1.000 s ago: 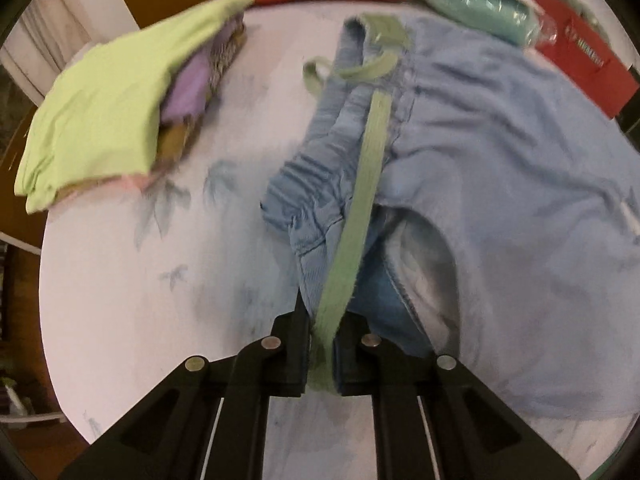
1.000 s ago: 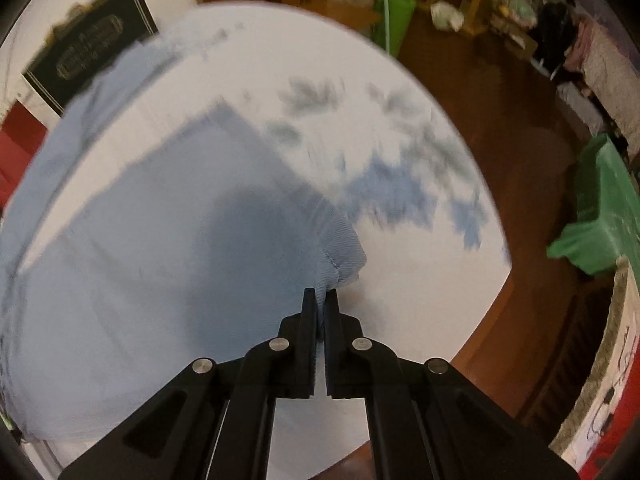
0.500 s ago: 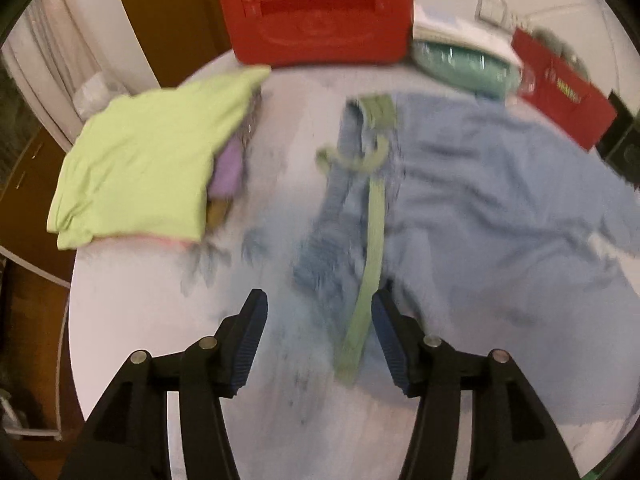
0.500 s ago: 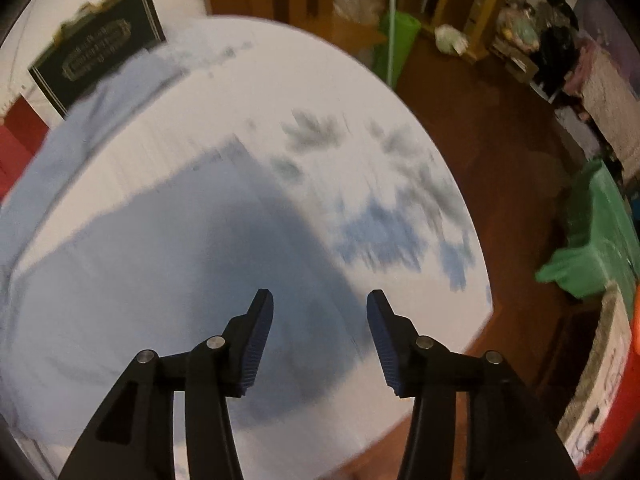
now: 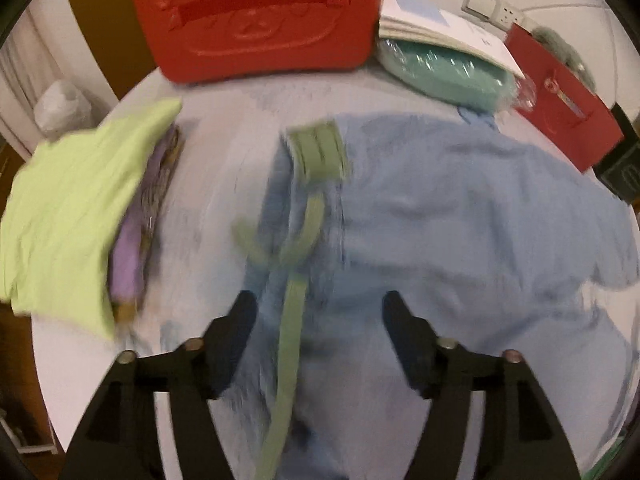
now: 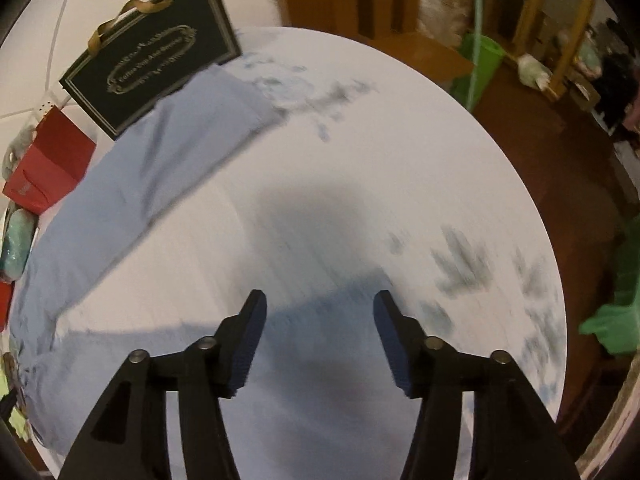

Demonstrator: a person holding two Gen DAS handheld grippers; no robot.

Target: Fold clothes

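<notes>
Garment: pale blue trousers (image 5: 460,220) lie spread flat on a round white table (image 5: 216,184) with a faint leaf print. One leg (image 6: 132,184) runs toward the far left in the right wrist view.
Waist: gathered elastic waistband with a green drawstring (image 5: 290,344) that trails toward the near edge; a green tab (image 5: 320,152) sits at its far end.
Left gripper (image 5: 318,320): fingers spread wide and opening, above the waistband. The drawstring runs under the gap, but the pads do not appear to press on it.
Right gripper (image 6: 318,320): fingers spread and opening, nothing pinched. Blue cloth and bare table show blurred below the gap.
Handling: soft, light, limp cloth, by its look; it would likely sag and crease when lifted. The drawstring is loose and could slip free or drag.
Where to grip: likely the thick waistband edge and the leg hem, taking the cloth itself and not the string.
Folded pile (image 5: 68,224): lime green top over purple pieces, at the left of the table, apart from the trousers.
Far edge: red case (image 5: 256,16) with an embossed bear face, a teal wrapped bundle (image 5: 444,68), a red paper bag (image 5: 568,120).
Writing: a black bag (image 6: 152,68) has gold script in an ornate frame, too blurred to read. The red bag's print is too small to read.
</notes>
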